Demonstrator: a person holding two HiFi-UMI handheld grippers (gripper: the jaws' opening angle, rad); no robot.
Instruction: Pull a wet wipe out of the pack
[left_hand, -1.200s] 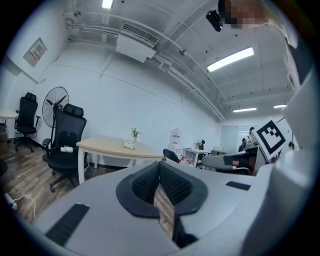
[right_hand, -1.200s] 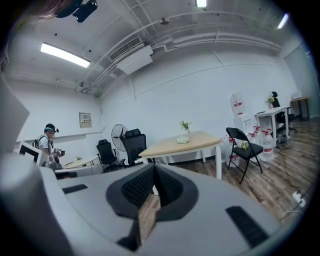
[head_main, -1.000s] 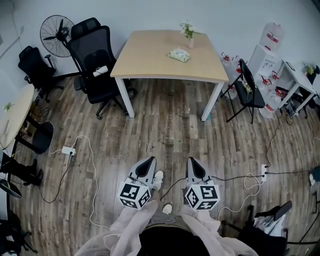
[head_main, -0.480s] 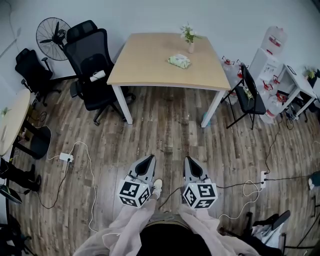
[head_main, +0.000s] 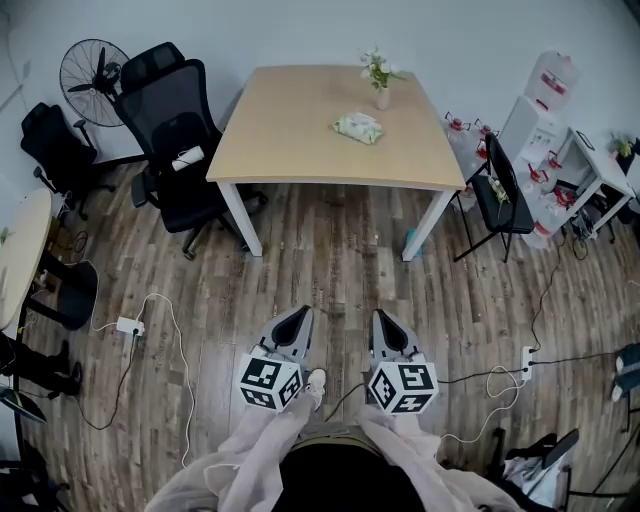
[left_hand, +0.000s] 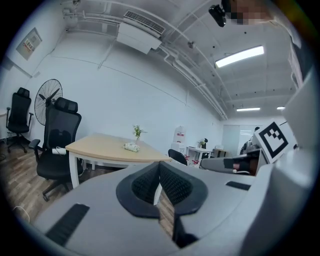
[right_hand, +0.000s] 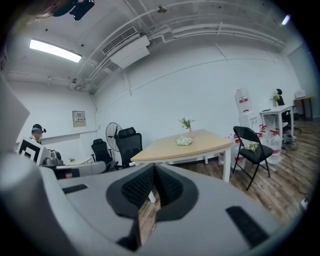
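Note:
The wet wipe pack (head_main: 358, 127), pale green and white, lies on the far side of a wooden table (head_main: 290, 130), beside a small vase of flowers (head_main: 379, 75). Both grippers are held low in front of me over the wood floor, well short of the table. My left gripper (head_main: 298, 322) is shut and holds nothing; my right gripper (head_main: 385, 322) is likewise shut and holds nothing. In the left gripper view the pack (left_hand: 131, 147) shows small beyond the closed jaw tips (left_hand: 159, 165). It is also far off in the right gripper view, where the pack (right_hand: 183, 141) sits past the tips (right_hand: 153, 166).
A black office chair (head_main: 180, 140) stands at the table's left, with a fan (head_main: 88, 70) behind it. A folding chair (head_main: 503, 185) and shelves with water bottles (head_main: 540, 90) are to the right. Cables and a power strip (head_main: 130, 326) lie on the floor at the left.
I have walked forward with both grippers: the table and pack sit a little nearer and larger in the head view. Both grippers stay shut, side by side.

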